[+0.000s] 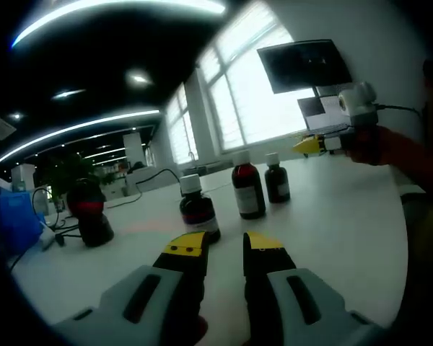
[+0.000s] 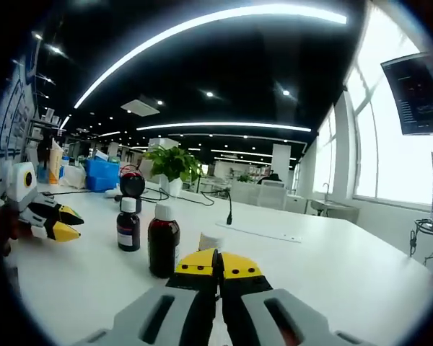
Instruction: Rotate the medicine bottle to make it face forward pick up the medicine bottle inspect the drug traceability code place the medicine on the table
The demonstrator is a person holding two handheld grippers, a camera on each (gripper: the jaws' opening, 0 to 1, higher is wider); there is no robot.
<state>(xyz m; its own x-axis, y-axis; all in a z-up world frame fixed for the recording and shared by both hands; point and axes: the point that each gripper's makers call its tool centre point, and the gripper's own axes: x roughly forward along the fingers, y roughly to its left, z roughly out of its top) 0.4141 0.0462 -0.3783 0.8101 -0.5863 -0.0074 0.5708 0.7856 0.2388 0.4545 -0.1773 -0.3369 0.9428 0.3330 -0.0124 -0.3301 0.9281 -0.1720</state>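
Left claw [image 1: 225, 246] parted near bottle [image 1: 198, 207] (untouched); right claw [image 2: 218, 264] closed.

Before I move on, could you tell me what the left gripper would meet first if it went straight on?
Most likely the nearest medicine bottle, standing just beyond the left gripper and slightly left of its open jaws; depth is hard to judge, so it may pass just beside it.
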